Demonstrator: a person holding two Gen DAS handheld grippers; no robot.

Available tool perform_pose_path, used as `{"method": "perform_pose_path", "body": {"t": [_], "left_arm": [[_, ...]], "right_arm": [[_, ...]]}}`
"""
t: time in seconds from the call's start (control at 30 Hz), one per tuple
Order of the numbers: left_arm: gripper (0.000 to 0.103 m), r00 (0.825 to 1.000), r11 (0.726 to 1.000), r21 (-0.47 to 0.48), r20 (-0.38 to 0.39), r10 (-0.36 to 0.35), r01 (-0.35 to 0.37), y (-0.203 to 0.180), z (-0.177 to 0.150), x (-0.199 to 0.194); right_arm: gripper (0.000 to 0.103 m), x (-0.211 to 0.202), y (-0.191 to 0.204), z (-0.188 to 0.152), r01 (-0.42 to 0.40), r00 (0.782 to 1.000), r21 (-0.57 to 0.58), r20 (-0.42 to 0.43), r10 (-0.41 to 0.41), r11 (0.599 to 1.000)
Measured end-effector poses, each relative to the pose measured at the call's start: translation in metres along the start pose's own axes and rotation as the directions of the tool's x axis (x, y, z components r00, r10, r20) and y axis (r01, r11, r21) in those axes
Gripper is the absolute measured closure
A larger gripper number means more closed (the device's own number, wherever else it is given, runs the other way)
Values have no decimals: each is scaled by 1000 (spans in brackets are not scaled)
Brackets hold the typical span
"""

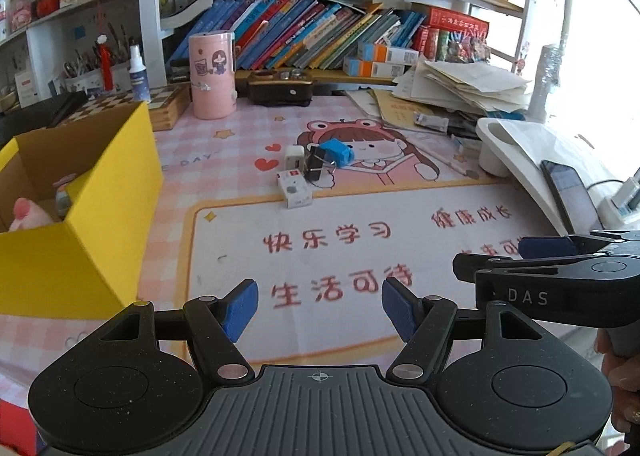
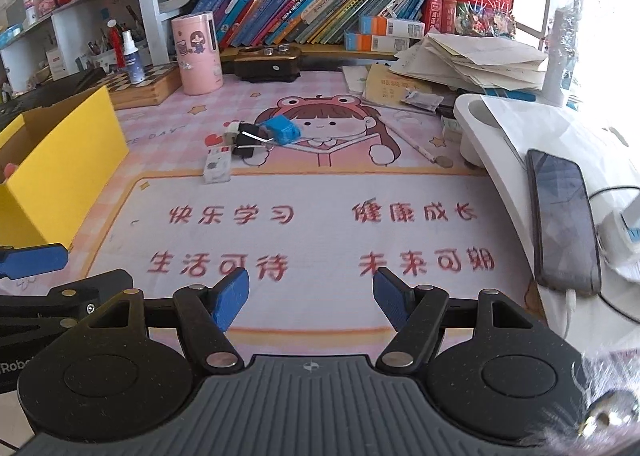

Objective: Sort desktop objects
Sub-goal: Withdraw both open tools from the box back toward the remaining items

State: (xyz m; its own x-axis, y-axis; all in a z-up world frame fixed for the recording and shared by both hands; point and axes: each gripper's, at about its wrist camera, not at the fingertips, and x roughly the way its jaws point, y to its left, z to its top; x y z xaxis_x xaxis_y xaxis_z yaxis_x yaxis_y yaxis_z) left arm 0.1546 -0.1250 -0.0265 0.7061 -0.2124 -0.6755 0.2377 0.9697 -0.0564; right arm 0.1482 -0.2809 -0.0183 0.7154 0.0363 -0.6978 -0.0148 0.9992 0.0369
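Roughly, biggest first:
tabletop point(image 2: 320, 232): pink cartoon mat with red characters covers it.
yellow box point(image 1: 100, 216): far left on the tabletop, open top, a pink toy point(image 1: 28, 212) inside.
left hand-held gripper point(image 1: 320, 306): mine, jaws spread, nothing between them, over the mat's near edge.
right hand-held gripper point(image 2: 311, 296): mine, spread too, empty, just beside the left one.
small items: mid-mat cluster, well ahead of both grippers; white box point(image 1: 295, 186), white charger point(image 1: 295, 157), black binder clip point(image 1: 318, 168), blue block point(image 1: 338, 152), touching or nearly so.
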Motion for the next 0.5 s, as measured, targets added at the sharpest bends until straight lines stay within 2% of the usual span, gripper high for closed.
{"method": "perform_pose_path", "body": {"t": [0.5], "left_arm": [[36, 996, 994, -60, 2, 90, -90, -13, 40, 49]], "right_arm": [[36, 46, -38, 47, -70, 997, -40, 8, 71, 997]]}}
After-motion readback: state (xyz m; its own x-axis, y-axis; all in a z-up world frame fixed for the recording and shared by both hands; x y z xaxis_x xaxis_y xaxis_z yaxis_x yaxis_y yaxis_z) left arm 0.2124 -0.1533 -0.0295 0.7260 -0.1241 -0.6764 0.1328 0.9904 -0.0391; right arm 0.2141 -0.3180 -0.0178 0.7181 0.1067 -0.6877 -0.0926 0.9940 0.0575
